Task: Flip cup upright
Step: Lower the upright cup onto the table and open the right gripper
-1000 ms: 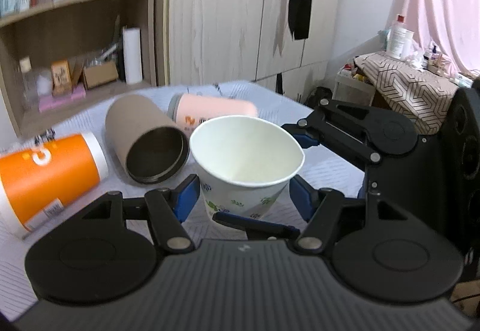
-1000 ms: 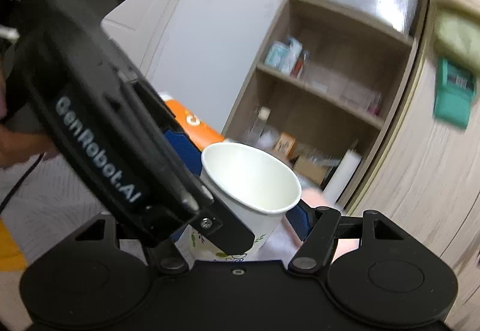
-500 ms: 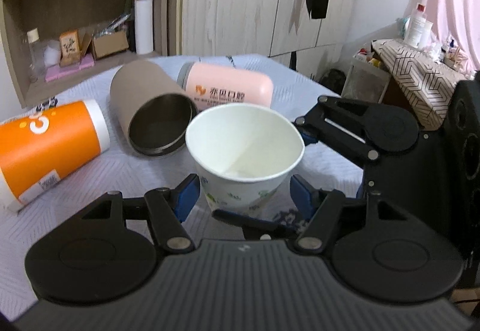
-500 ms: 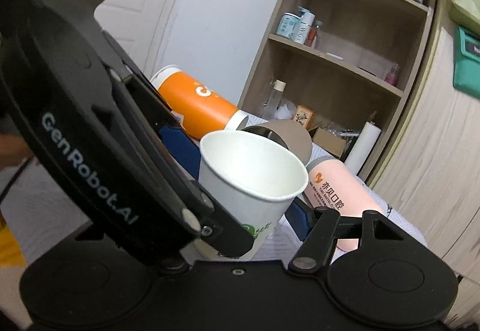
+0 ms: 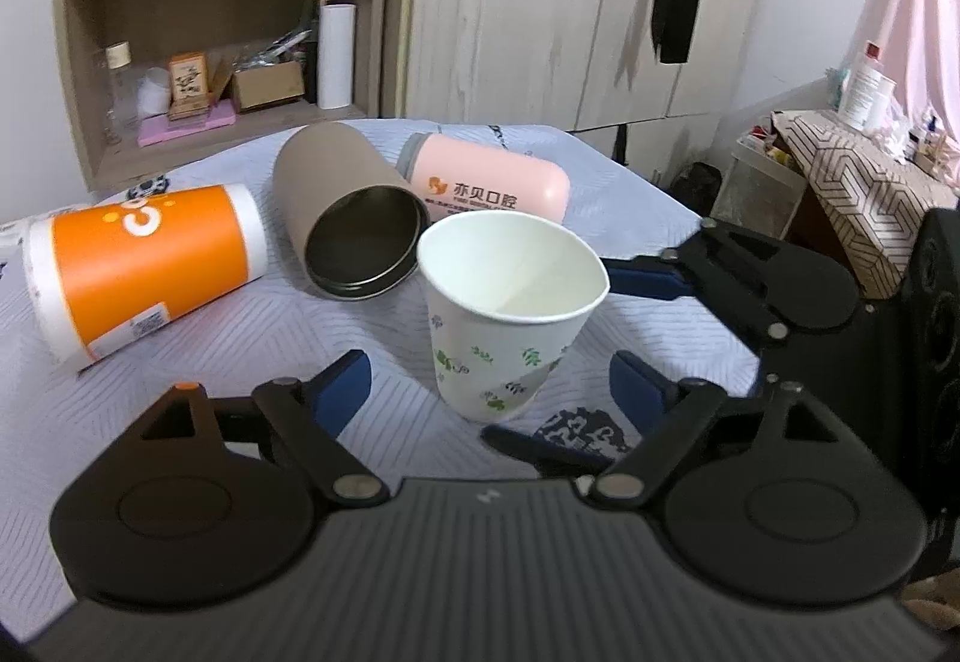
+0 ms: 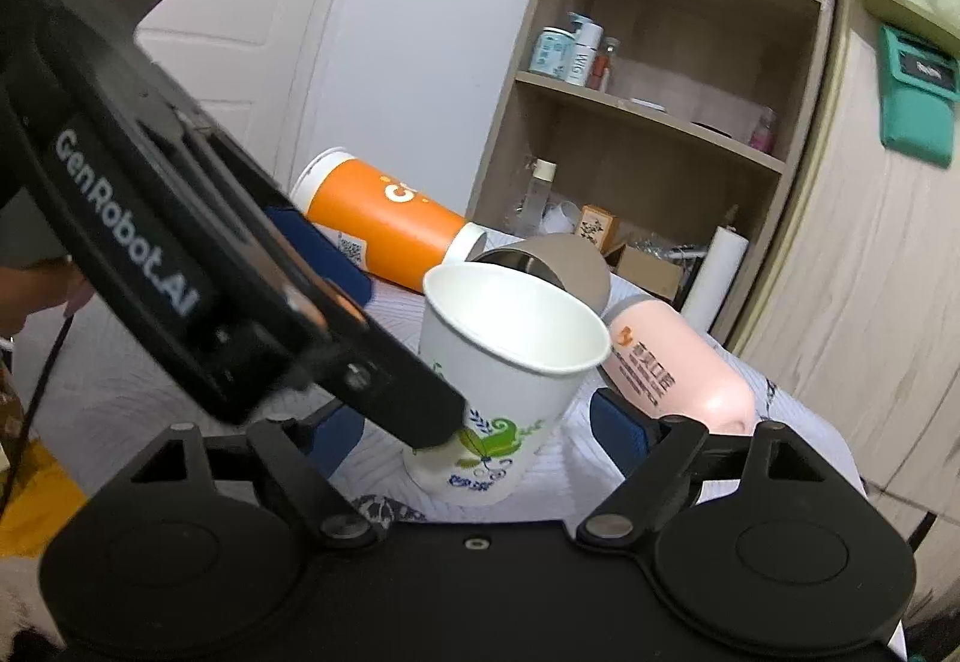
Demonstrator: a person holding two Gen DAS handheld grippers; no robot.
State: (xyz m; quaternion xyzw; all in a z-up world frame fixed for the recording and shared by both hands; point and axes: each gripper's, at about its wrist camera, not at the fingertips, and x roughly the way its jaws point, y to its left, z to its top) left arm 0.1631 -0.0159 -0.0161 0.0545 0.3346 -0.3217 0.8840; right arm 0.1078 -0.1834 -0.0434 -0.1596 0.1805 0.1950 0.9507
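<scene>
Left wrist view | white paper cup (image 5: 507, 314) upright on surface (image 5: 198, 392), between wide-open left hand-held gripper (image 5: 489, 383) pads | right hand-held gripper (image 6: 477, 437) open, holding nothing | withdraw straight back, avoiding rim.
</scene>
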